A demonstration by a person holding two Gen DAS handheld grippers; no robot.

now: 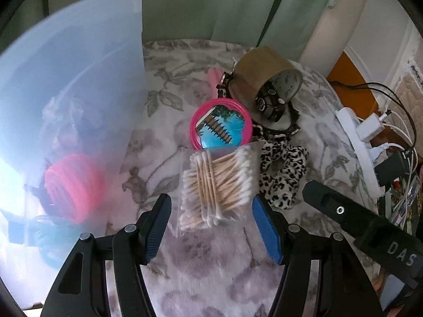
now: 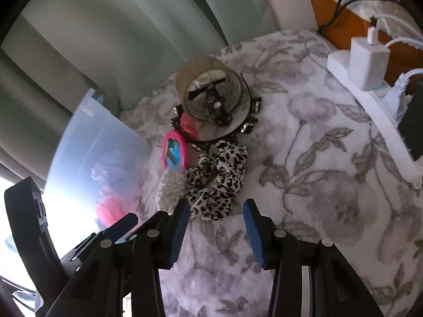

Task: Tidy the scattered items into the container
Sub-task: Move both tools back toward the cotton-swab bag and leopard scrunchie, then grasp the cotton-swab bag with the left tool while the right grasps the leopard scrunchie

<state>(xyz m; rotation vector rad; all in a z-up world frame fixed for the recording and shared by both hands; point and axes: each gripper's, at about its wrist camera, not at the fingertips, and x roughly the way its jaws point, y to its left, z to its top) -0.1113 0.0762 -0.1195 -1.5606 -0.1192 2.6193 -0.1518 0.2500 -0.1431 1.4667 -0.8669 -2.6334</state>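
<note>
Scattered items are seen on a floral blanket (image 1: 211,277), beside 1 translucent plastic container (image 1: 79,84) that stands at the left. Through the container's wall 1 pink bundle (image 1: 74,187) and some teal and dark shapes are made out, too blurred to name. Nearest the left gripper (image 1: 211,227) lies 1 clear bag of cotton swabs (image 1: 219,185), just ahead of the 2 blue-padded fingers (image 1: 265,232), which are spread wide with nothing between them. Touching the bag's far edge is 1 round pink compact (image 1: 220,124). To the right of the bag 1 leopard-print scrunchie (image 2: 216,177) is bunched, and the right gripper (image 2: 216,227) is held just short of it, its fingers (image 2: 252,232) likewise parted and empty. Farther back 1 roll of brown tape (image 1: 261,76) lies on its side with 1 small black object (image 1: 269,103) in its core. A dark studded band (image 2: 251,121) is curled beneath the roll. At the right edge 1 white power strip (image 2: 370,100) carries 1 white charger (image 2: 367,63) and several cables.
</note>
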